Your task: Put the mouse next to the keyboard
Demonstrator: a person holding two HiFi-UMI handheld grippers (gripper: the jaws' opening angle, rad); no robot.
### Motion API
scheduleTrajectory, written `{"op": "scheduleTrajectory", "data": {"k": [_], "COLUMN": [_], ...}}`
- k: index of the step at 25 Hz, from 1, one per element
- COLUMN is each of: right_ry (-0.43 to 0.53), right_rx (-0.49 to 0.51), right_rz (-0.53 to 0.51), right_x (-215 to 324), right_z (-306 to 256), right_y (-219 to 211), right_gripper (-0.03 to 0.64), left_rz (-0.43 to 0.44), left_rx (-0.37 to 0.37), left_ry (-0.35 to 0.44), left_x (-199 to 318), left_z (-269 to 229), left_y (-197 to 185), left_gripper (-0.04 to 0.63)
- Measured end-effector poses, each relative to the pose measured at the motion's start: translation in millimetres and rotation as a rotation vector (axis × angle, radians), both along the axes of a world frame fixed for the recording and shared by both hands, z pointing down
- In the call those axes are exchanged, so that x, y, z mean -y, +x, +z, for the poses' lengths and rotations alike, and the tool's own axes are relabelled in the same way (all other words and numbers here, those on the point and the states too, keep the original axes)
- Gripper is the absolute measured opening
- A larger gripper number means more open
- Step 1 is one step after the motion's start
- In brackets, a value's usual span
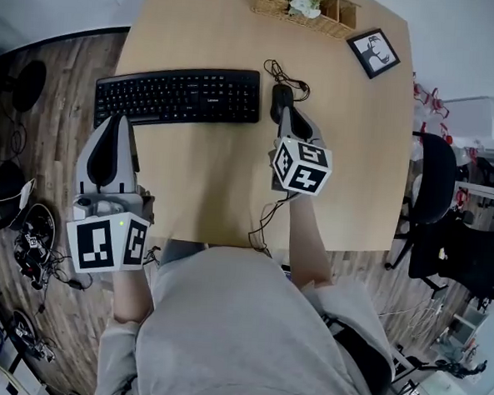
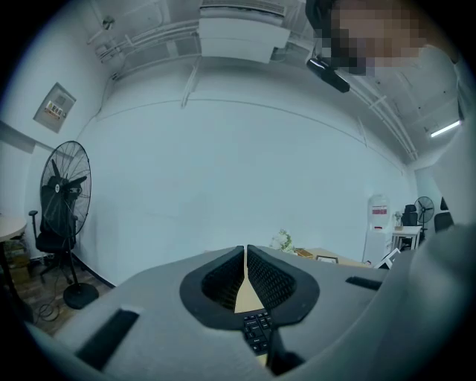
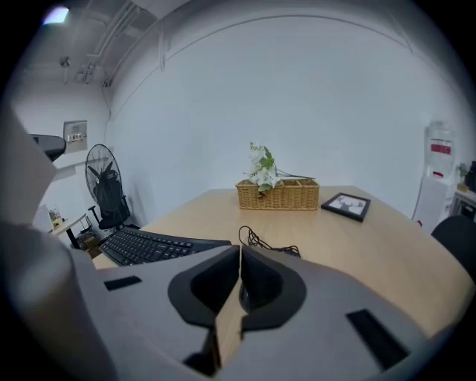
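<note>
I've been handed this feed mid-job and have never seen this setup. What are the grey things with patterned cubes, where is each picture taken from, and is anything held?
There is no robot here. A person holds a hand-held gripper in each hand, and the marker cubes are part of those grippers. The top-down picture comes from a camera on the person's head. The other two come from cameras riding on each gripper, looking along its fingers.

On the desk lie a black keyboard, a wired mouse just right of it with its coiled cable, a wicker basket and a framed picture.

The left gripper is near the keyboard's left end, fingers together, empty. The right gripper points at the mouse. Its fingers are closing and meet at the tips with nothing between them, so the mouse is not held.
</note>
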State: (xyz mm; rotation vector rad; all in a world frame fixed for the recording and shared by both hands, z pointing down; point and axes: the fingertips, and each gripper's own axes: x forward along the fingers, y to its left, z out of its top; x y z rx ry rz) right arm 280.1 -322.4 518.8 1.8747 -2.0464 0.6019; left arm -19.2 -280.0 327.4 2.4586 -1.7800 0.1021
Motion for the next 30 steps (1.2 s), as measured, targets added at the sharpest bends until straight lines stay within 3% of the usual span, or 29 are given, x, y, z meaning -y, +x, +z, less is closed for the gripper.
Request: {"op": "scheduleTrajectory", "data": {"k": [12, 24, 30], "right_ry": [0.156, 0.272, 0.321], "right_rx": [0.01, -0.038, -0.013], "right_rz": [-0.042, 0.024, 0.032], "right_x": [-60.1, -128.0, -159.1], "right_z": [-76.0, -134.7, -157.4], "right_y": [-36.0, -62.2, -81.1], "right_gripper": [0.014, 0.015, 0.015], "left_rz": [0.101, 0.186, 0.223], "left_rx": [-0.014, -0.041, -0.045], "left_ry": [0.035, 0.07, 0.079], "left_x": [-28.5, -64.6, -82.2], "left_z": [-18.1, -34.4, -37.2], "left_y": [-10.4, -34.7, -44.0], "left_gripper": [0.018, 0.018, 0.018]}}
